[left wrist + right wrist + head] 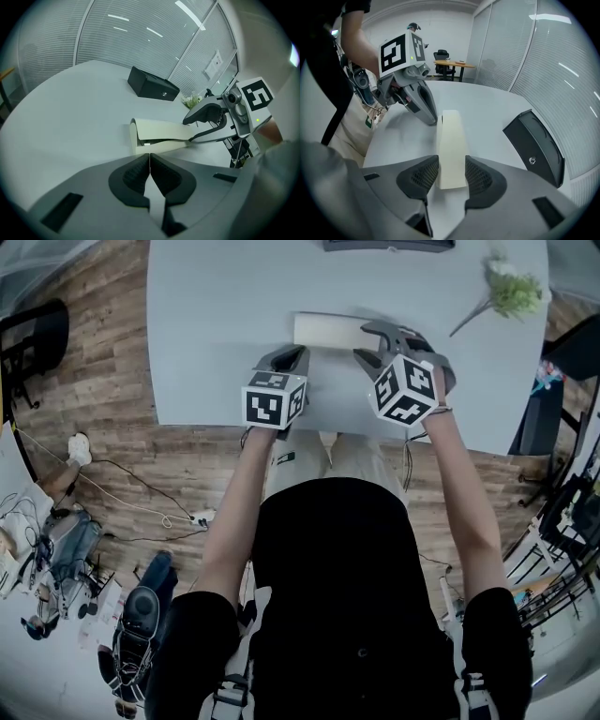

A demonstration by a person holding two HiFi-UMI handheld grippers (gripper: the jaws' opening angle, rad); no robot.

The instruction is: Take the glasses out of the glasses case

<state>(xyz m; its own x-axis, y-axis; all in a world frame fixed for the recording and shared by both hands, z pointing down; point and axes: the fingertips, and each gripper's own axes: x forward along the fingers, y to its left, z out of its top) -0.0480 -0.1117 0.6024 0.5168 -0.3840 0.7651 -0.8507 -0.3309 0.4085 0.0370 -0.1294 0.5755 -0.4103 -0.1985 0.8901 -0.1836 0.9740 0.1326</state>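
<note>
Right gripper [446, 174] clamps the right end of the case [451, 140], one pad on each long side. Left gripper [149, 158] is clenched on nothing, its tip just beside the case's left end. The case is cream, long and round-ended. It lies flat on a pale grey table [216, 315], lid slightly ajar. A small mark in the gap is too small to read.

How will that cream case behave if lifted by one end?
Probably stiff: the case keeps a crisp shell shape. Likely light and apt to slide on the smooth table. Its seam gapes in the left gripper view, so lifting may swing it open.
</note>
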